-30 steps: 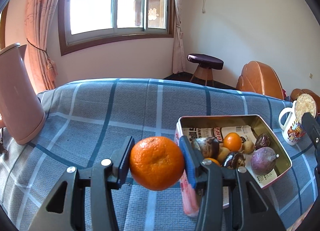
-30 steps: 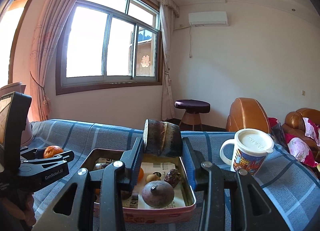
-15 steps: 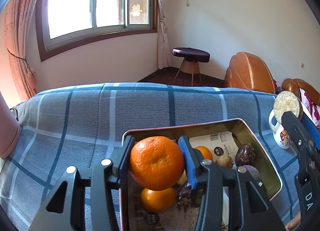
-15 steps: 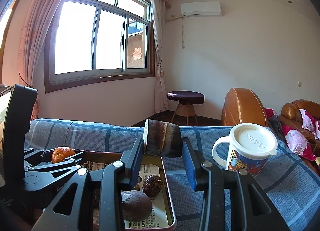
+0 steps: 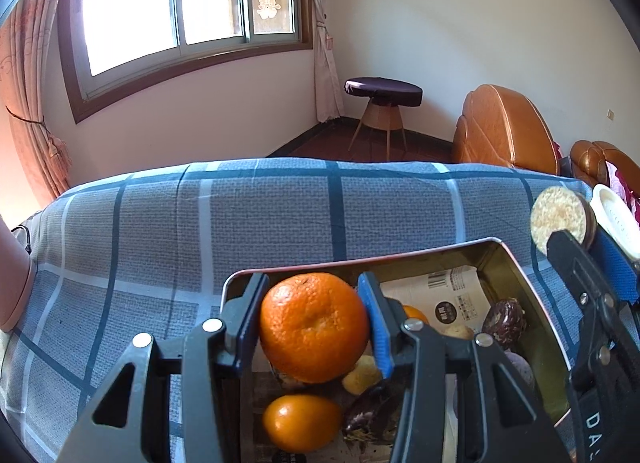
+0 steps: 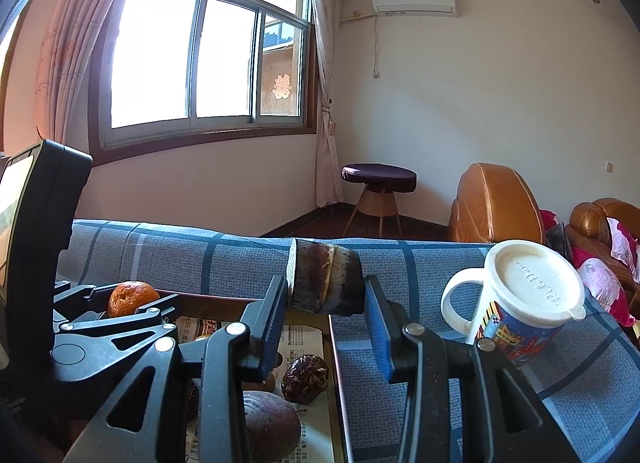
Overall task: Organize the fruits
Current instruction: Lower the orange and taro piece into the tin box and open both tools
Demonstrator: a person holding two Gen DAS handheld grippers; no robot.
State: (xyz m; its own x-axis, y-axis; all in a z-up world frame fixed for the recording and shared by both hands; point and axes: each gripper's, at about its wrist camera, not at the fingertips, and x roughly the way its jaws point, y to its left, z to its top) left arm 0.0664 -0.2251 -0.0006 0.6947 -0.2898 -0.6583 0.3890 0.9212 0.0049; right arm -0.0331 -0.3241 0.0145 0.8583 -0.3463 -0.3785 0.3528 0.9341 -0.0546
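Observation:
My left gripper (image 5: 314, 321) is shut on an orange mandarin (image 5: 314, 327) and holds it above the left end of a metal tin (image 5: 496, 251). The tin is lined with printed paper and holds another orange (image 5: 298, 427), a small yellow fruit (image 5: 362, 375) and dark fruits (image 5: 504, 321). My right gripper (image 6: 326, 295) is shut on a dark sugarcane piece (image 6: 326, 279), over the tin's right edge (image 6: 334, 347). In the right wrist view the left gripper (image 6: 100, 327) with the mandarin (image 6: 132, 297) shows at left. The sugarcane's cut end (image 5: 560, 219) shows at right in the left wrist view.
A lidded white mug (image 6: 528, 303) with a colourful print stands right of the tin on the blue plaid cloth (image 5: 240, 223). A pink kettle's edge (image 5: 12, 287) is at far left. Behind stand a round stool (image 6: 378, 179) and brown leather chairs (image 6: 496, 203).
My left gripper has carried the mandarin rightward from beside the tin to above its left end. My right gripper has drifted right with the sugarcane, from over the tin's middle to its right edge.

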